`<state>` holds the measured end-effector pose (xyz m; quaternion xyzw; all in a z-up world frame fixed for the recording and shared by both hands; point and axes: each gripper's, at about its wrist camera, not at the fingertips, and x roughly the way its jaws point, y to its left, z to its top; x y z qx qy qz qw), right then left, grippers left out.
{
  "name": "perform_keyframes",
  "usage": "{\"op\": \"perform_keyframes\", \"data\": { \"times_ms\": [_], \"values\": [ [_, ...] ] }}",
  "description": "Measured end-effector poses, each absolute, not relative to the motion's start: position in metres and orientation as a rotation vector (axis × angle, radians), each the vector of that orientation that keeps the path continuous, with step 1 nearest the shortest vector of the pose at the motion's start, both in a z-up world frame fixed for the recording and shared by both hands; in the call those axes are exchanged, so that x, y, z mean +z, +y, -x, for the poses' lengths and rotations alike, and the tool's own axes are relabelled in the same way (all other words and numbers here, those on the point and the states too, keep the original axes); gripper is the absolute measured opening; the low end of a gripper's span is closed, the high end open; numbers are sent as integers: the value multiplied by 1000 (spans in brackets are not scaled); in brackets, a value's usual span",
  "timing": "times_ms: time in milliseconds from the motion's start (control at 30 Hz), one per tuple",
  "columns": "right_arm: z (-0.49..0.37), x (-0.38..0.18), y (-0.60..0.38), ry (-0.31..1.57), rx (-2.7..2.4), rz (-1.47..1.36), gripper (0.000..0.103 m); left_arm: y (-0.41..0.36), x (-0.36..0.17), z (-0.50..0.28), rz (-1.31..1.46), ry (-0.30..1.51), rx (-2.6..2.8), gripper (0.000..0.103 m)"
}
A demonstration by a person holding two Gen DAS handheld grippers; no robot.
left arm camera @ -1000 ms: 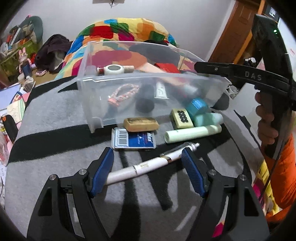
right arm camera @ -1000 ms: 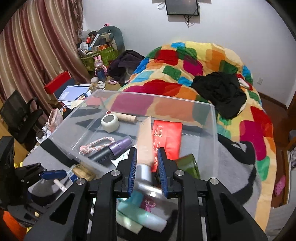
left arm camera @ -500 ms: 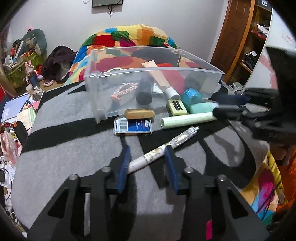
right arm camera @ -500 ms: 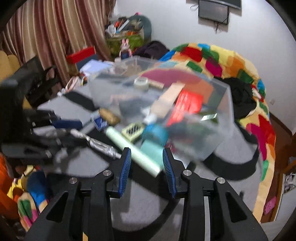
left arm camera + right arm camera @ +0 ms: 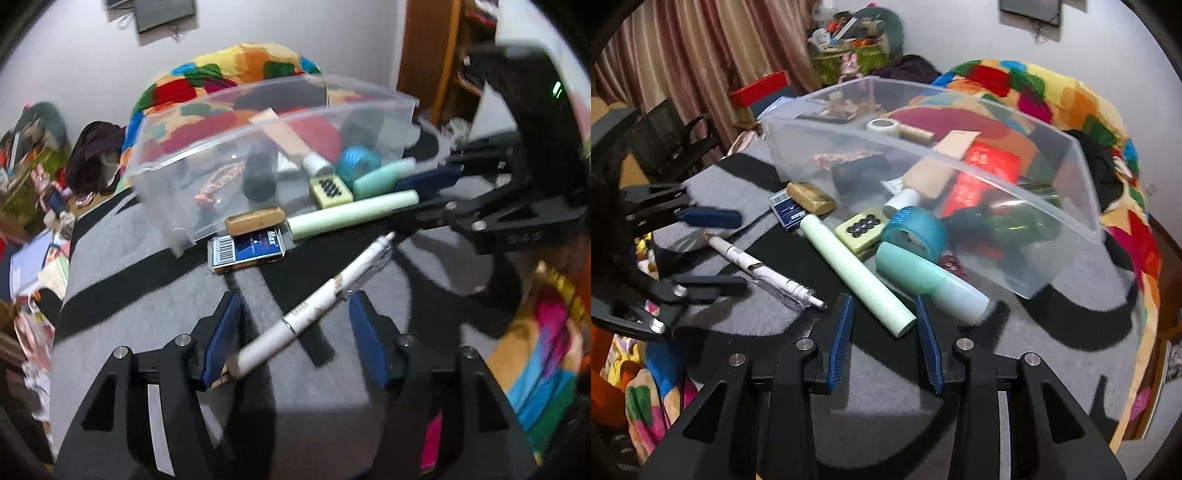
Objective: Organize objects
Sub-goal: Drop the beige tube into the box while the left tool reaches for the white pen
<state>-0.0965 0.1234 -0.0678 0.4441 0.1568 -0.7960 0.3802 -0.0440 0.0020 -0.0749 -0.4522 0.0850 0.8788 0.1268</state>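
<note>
White pen lies diagonal on grey bench, between spread fingers of left hand-held gripper, likely lined up for pickup. Pale green tube lies with near end between the right hand-held gripper fingers, apart, nothing clamped. Clear bin behind, already holding sorted items; likely destination.

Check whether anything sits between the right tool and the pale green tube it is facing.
Nothing visible does. The right tool is open, and the near end of the pale green tube lies between its fingertips on the grey blanket. The mint bottle lies just beside it, to the right.
</note>
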Motion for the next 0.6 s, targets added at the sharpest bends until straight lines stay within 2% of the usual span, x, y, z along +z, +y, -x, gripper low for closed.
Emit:
{"op": "perform_keyframes", "data": {
  "times_ms": [67,100,133,233,400,600],
  "values": [
    [96,-69,120,421,-2022,-1124,32,-1,-76,50,1309,218,2534,63],
    [95,-69,119,427,-2020,-1120,32,-2,-76,51,1303,195,2526,60],
    [95,-69,120,424,-2020,-1119,27,-4,-77,51,1298,180,2522,57],
    [94,-69,127,365,-2017,-1126,25,-7,-76,46,1283,146,2532,38],
    [79,-66,143,338,-2039,-1120,20,-13,-71,31,1301,124,2555,24],
    [56,-66,173,281,-2094,-1150,17,-19,-67,18,1368,58,2588,13]
  ]
}}
